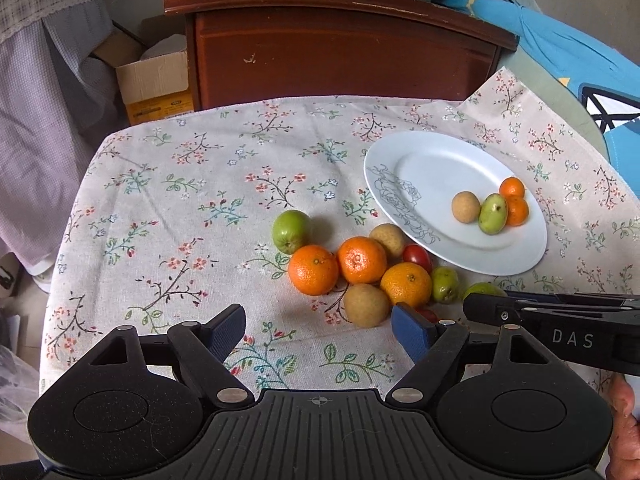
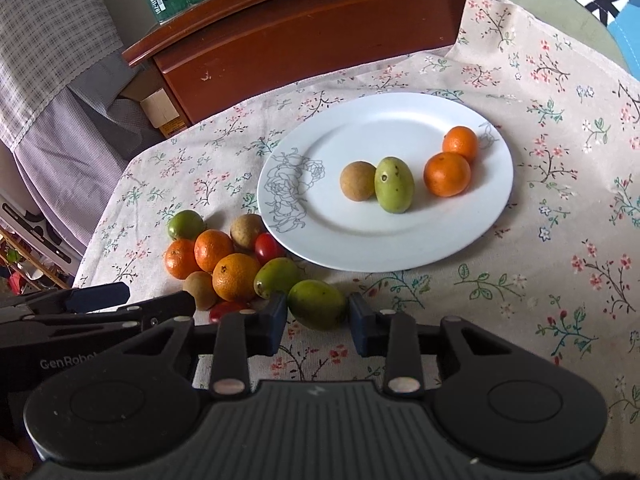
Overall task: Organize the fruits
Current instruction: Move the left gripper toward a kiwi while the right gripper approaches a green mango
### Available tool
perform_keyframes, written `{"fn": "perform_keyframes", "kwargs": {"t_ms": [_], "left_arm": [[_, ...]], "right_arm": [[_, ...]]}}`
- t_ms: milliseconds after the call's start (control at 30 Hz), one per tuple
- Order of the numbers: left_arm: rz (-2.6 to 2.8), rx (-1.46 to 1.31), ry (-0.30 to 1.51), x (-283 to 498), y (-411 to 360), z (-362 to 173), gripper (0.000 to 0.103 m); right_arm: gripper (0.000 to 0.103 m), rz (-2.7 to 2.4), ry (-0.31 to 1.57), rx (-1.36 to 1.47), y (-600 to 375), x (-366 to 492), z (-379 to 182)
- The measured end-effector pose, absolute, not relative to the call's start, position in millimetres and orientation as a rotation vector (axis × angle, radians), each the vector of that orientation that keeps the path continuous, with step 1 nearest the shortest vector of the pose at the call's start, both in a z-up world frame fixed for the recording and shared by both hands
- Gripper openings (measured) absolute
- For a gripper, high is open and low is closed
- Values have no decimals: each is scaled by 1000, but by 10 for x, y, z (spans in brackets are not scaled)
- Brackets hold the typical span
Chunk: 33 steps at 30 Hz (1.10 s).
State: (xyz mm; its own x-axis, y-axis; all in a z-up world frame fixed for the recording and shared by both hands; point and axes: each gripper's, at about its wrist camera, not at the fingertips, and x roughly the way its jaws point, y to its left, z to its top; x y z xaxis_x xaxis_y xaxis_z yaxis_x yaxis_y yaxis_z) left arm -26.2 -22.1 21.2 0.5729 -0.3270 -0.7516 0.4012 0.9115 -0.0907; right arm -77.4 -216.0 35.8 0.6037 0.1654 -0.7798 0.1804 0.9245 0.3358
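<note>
Now the right gripper [image 2: 318, 312] has its jaws around a green fruit [image 2: 317, 304] on the desk [image 2: 520, 300], both pads touching it — likely to carry it to the plate [image 2: 304, 236] beyond. Left gripper [image 1: 320, 326] jaws stand apart, empty.

place: home bedroom | cues: wooden nightstand [image 1: 340, 48], floral tablecloth [image 1: 180, 200], blue bedding [image 1: 560, 40], cardboard box [image 1: 156, 80]

A brown wooden cabinet [image 1: 344, 52] stands behind the counter; an open cardboard box [image 1: 154, 84] sits beside it.
</note>
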Motion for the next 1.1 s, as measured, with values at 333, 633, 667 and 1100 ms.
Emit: {"fn": "perform_keyframes", "kwargs": {"t_ms": [333, 633, 667, 1100], "left_arm": [[-467, 68, 850, -237, -332, 126, 55], [-511, 93, 831, -261, -352, 164, 32], [-514, 105, 830, -274, -357, 173, 31], [-544, 140, 839, -243, -428, 68, 28]], "right_arm": [[33, -44, 948, 448, -2247, -835, 383], [33, -41, 952, 455, -2241, -830, 374], [33, -41, 952, 457, -2243, -830, 373], [33, -41, 952, 459, -2246, -820, 372]]}}
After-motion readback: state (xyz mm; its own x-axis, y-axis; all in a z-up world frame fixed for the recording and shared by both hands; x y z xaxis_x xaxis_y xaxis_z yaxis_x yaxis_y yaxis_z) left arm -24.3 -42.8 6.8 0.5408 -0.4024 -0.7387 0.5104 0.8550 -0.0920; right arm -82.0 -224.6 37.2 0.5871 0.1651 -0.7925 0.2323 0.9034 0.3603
